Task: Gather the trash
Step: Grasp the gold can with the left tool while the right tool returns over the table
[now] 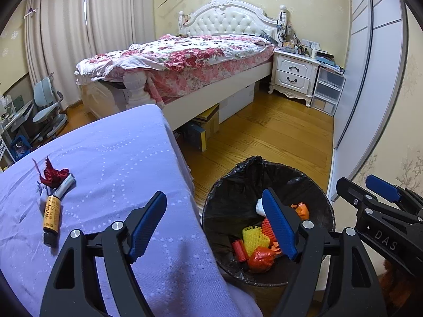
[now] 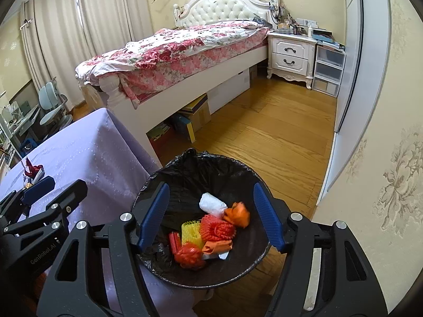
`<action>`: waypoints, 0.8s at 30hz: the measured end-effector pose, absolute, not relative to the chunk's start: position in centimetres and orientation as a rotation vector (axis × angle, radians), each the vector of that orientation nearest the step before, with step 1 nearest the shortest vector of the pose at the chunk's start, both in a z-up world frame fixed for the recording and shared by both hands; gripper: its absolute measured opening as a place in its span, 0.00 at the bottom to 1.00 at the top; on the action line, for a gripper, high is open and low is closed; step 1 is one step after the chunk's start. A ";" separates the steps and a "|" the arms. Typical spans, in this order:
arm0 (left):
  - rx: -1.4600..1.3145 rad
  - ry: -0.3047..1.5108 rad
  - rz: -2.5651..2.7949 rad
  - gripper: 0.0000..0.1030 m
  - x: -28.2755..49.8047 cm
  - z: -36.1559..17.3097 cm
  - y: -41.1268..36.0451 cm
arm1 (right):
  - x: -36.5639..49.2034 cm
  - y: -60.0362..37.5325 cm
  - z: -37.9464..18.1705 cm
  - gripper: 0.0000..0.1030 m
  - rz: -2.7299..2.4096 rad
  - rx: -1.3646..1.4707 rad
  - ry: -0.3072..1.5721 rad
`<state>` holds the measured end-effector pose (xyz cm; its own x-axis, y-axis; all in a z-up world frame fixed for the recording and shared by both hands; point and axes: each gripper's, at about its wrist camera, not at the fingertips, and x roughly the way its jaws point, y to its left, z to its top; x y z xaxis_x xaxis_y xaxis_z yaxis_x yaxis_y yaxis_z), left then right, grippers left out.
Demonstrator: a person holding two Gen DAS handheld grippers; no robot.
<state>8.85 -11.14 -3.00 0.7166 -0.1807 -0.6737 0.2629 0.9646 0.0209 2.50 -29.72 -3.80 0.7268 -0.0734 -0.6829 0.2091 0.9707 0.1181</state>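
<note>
A bin with a black liner (image 1: 230,185) (image 2: 201,163) stands on the wood floor beside the lilac-clothed table (image 1: 119,158) (image 2: 92,153). Inside lie a yellow foam net (image 2: 191,232), an orange foam net (image 2: 216,228), a white wad (image 2: 212,204) and a blurred orange wrapper (image 2: 238,214). My right gripper (image 2: 211,215) hangs open over the bin, nothing between its pads. My left gripper (image 1: 214,224) is open and empty over the table's edge and the bin's rim. On the cloth lie a red ribbon (image 1: 54,175), a silver tube (image 1: 65,185) and a yellow-brown tube (image 1: 51,212).
A bed with a floral quilt (image 1: 185,55) fills the middle of the room, with boxes (image 1: 206,126) under it. A white nightstand (image 1: 293,75) and plastic drawers (image 1: 327,89) stand at the right wall. A desk chair (image 1: 49,105) is at far left.
</note>
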 end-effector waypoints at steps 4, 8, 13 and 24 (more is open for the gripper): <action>0.116 0.724 -0.226 0.75 8.4 -2.7 -10.3 | 2.4 -29.2 -3.9 0.66 -0.153 0.189 0.745; 0.111 0.720 -0.205 0.75 8.1 -2.5 -9.2 | 2.2 -28.8 -3.9 0.66 -0.143 0.190 0.750; 0.093 0.731 -0.171 0.75 7.8 -2.6 -7.2 | 2.1 -27.1 -4.0 0.66 -0.109 0.181 0.759; 0.058 0.744 -0.042 0.75 7.5 -3.0 -1.5 | 2.4 -22.2 -4.1 0.66 -0.005 0.132 0.783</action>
